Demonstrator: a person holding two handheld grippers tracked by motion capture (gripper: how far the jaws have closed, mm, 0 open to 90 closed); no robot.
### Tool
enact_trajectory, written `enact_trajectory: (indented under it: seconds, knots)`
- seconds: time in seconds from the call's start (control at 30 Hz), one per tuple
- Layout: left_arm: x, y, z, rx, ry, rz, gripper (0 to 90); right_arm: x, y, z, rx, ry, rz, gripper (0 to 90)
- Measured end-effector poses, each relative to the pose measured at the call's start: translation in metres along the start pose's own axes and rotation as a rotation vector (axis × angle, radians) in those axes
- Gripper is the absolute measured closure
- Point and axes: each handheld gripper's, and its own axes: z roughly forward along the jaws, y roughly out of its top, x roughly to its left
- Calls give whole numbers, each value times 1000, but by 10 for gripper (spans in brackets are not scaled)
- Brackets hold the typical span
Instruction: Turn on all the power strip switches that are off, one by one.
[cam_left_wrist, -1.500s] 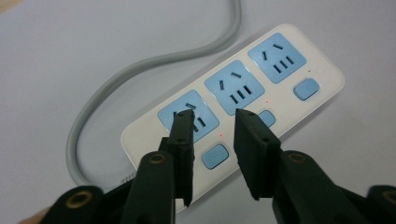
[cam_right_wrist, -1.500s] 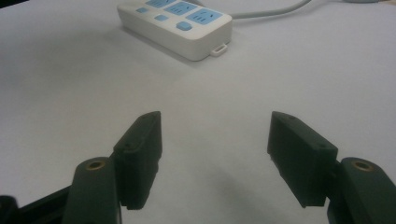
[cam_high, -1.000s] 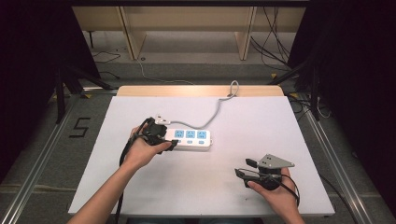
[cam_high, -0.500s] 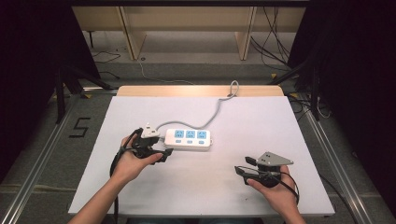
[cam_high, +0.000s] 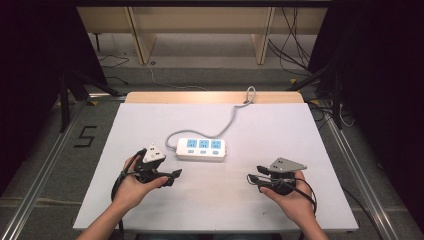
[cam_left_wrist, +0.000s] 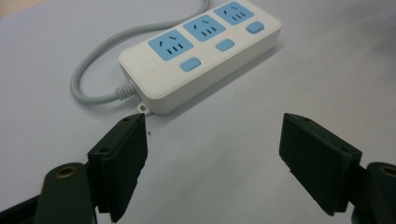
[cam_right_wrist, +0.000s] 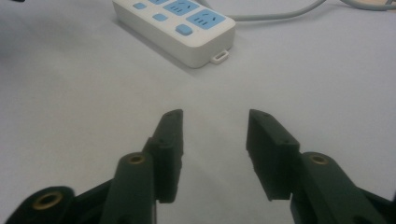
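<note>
Item: power strip (cam_high: 201, 149), white, three blue sockets, flat at table (cam_high: 310, 130) centre; grey cord (cam_high: 235, 117) runs to far edge.
Your left gripper (cam_high: 172, 174): jaws wide, empty, just beside strip's cord end.
Your right gripper (cam_high: 251, 178): jaws moderately apart, empty, well apart from strip.
Risks: one-ended grab likely swivels strip; taut cord may drag it; jaw may press switch (cam_left_wrist: 190, 64).

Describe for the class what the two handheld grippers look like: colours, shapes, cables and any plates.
The left gripper and right gripper are black, each with two flat, blocky jaws fixed by brass-coloured rivets. A pale grey three-cornered plate tops each. Black cables trail from both. The forearms are bare, no sleeves visible.
</note>
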Motion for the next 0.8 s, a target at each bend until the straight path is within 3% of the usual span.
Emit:
enact_trajectory:
  seconds: [0.1,0.2,0.37,0.8]
  knots:
    - [-1,-4,0,8,-5,2,228,0,3,1,11,-2,3,633]
    - [0,-6,-2,-1,0,-6,227,0,10,4,46,-5,-22,760]
    - [3,-9,-4,-15,8,-16,231,0,19,9,78,-15,-46,858]
    - [4,-15,-4,-12,9,-25,237,-2,45,26,159,7,-74,900]
